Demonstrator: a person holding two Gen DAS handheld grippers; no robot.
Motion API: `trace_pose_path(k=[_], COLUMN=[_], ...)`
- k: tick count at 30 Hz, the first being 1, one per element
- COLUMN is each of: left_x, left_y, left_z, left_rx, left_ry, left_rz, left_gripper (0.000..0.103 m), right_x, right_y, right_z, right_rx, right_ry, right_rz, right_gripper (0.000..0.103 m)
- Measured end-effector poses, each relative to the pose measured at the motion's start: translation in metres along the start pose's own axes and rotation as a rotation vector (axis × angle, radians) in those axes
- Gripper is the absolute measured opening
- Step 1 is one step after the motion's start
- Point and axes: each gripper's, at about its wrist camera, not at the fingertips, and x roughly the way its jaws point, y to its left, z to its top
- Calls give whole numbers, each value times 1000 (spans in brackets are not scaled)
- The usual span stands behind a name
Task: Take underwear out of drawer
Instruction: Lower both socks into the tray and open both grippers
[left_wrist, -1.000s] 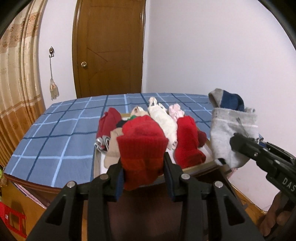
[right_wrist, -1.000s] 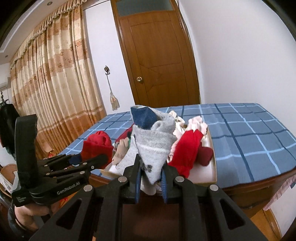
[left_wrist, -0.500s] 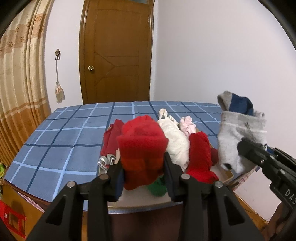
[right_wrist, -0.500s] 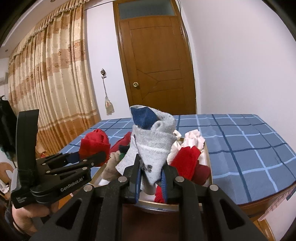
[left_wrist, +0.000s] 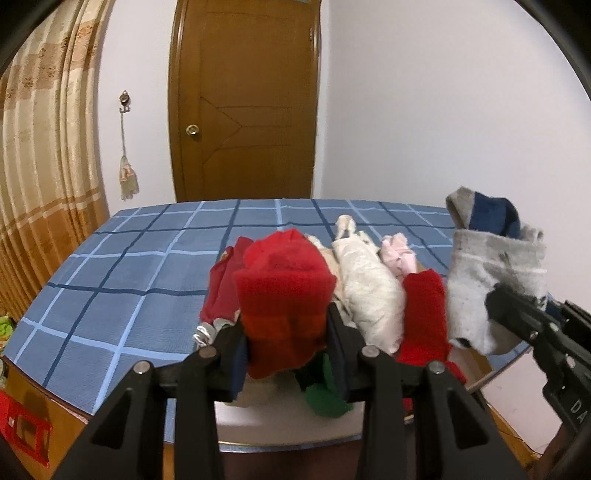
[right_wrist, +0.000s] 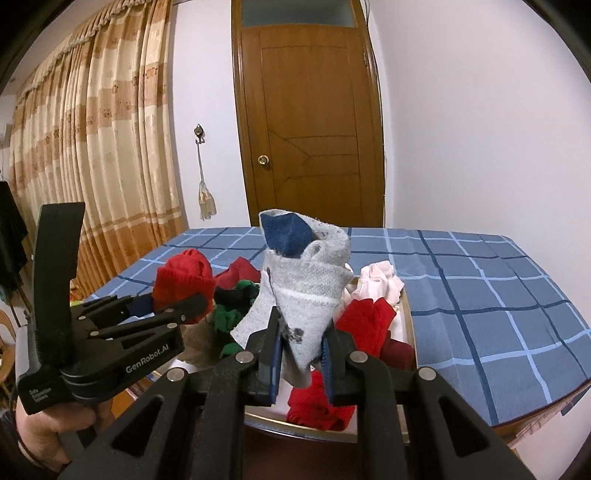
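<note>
Curtains (left_wrist: 40, 177) in beige and tan stripes fill the left edge of the left wrist view, with a tassel (left_wrist: 127, 182) hanging on the wall beside them and a brown door (left_wrist: 243, 99) at upper centre. Below these spreads a blue checked cloth (left_wrist: 122, 284). At lower centre the left gripper (left_wrist: 286, 345) is clamped on a red knit piece (left_wrist: 282, 295), which stands up between its fingers above the drawer (left_wrist: 280, 424). Behind it in the drawer lie a dark red garment (left_wrist: 221, 291), a cream garment (left_wrist: 369, 291), a pink one (left_wrist: 397, 254), another red one (left_wrist: 424, 321) and a green one (left_wrist: 325, 391). At the right of that frame the right gripper (right_wrist: 299, 349), seen from the side, pinches a grey piece with a navy patch (left_wrist: 495, 273), lifted clear of the pile. In the right wrist view the same grey piece (right_wrist: 306, 291) rises from between the closed fingers at lower centre, the left gripper and its red bundle sit at lower left, and the drawer's curved rim (right_wrist: 410, 325) shows just right of centre.
</note>
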Motion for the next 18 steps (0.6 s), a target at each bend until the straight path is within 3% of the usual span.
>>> trace_pose_path(k=[5, 18], left_x=[13, 33], left_y=[4, 9], left_z=[-9, -17], left_rx=[-15, -38], left_ry=[38, 51], left_rz=[22, 49], left_gripper=[36, 36], right_x=[12, 35], right_y=[0, 0], right_z=[-5, -14], right_rx=[-35, -56], right_ry=[24, 67], right_rz=[-32, -59], right_gripper=[20, 20])
